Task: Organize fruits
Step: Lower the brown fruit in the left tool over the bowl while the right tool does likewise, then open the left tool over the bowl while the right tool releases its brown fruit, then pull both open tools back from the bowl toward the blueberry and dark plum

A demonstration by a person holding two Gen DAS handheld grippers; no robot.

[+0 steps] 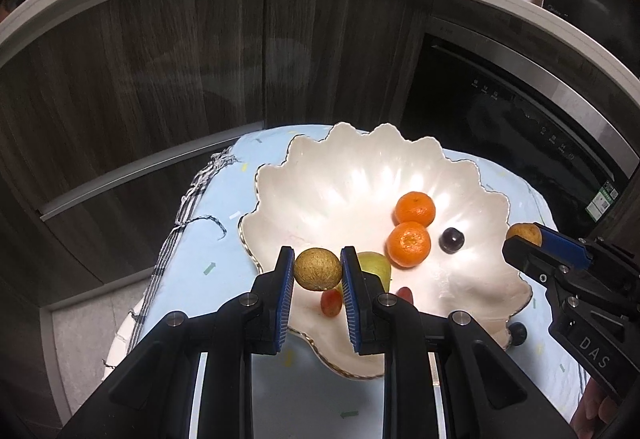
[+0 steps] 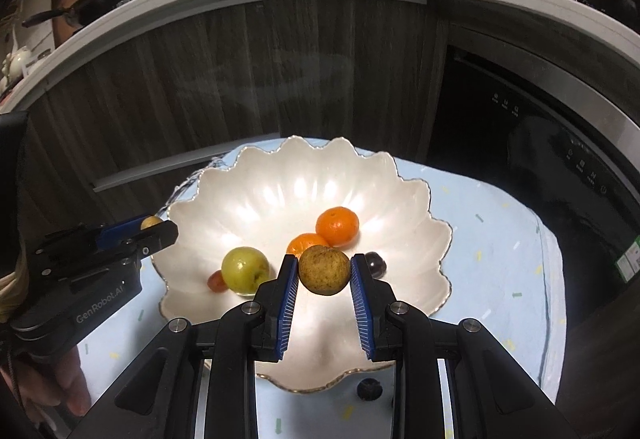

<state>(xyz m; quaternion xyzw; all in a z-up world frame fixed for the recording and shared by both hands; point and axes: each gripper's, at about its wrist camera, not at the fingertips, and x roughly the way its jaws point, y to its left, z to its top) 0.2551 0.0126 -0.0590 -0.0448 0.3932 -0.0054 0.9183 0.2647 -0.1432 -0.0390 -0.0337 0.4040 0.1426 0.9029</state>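
Both tongs (image 1: 317, 268) (image 2: 325, 268) with brown fruit over blue-clothed table (image 1: 224, 267), dark cabinets (image 1: 160, 79) behind.

Bowl's (image 2: 416, 215) far half free (tangerines (image 2: 337, 226) central)

Both fisheye views are dim overall, with black vignetted corners and straight edges bowed into curves. Overhead light throws bright streaked glare across the glossy white scalloped ceramic bowl (image 1: 344, 175) (image 2: 280, 183). The dark wood-grain cabinet doors (image 1: 160, 79) carry faint reflections. Focus is sharp centrally.
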